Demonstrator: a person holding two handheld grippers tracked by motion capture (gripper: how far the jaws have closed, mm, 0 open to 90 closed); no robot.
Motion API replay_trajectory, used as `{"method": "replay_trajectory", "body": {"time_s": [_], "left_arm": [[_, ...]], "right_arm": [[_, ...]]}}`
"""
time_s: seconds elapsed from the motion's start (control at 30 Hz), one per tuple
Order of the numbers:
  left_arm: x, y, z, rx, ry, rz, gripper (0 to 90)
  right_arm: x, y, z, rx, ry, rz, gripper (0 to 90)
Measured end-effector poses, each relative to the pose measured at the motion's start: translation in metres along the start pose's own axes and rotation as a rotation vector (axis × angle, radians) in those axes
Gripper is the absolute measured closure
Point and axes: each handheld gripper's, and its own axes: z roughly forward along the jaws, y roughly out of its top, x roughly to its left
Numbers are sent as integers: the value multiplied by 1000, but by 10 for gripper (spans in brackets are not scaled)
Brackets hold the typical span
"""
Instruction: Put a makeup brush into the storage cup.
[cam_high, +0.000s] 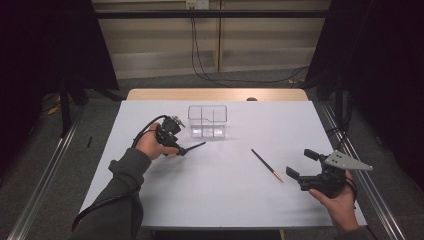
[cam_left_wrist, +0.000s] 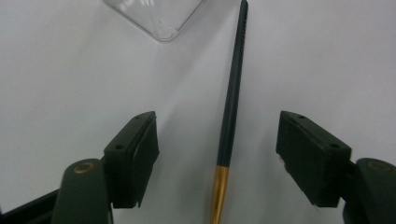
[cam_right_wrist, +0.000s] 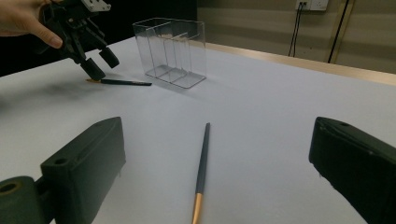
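Slim dark brush (cam_left_wrist: 232, 107), gold-tipped, between left tool (cam_left_wrist: 217, 154) blocky matte pads

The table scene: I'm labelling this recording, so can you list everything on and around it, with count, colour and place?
Brushes: two, dark handles with gold ends; one lying on the table between the left gripper's open jaws, the other lying mid-table towards the right gripper.
Organiser: one, clear plastic with compartments, standing at mid-table towards the far side, empty as far as visible.
Table: one, white top with a wooden far edge.
Cables: black, hanging down the far wall onto the floor.
Left gripper: black, lowered over the first brush, pads not touching it.
Right gripper: black with a grey plate, open, held near the table's right edge.
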Motion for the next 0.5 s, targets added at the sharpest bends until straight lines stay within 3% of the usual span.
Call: {"method": "replay_trajectory", "body": {"time_s": [0.03,0.07,0.1,0.23,0.3,0.33,0.37,0.47,0.5], "left_arm": [[-1,1,0,11,3,11,333],[-3,1,1,9,5,-11,350],[-1,2,0,42,3,34,370],[-4,2,3,35,-5,37,445],[-4,2,4,54,-2,57,469],[-2,3,4,72,1,93,479],[-4,3,6,51,11,68,487],[-5,4,7,54,1,60,503],[-4,5,6,77,0,88,508]], "right_arm": [[0,0,0,-2,-4,5,30],[0,0,0,-3,-8,2,30],[-1,0,-1,0,-5,-1,30],[-2,-1,-2,2,-6,5,31],[-2,-1,-2,0,-10,5,30],[-3,0,-2,1,-12,2,31],[-2,0,-2,0,-12,3,31],[-2,0,-2,1,-8,5,31],[-2,0,-2,1,-5,4,31]]}}
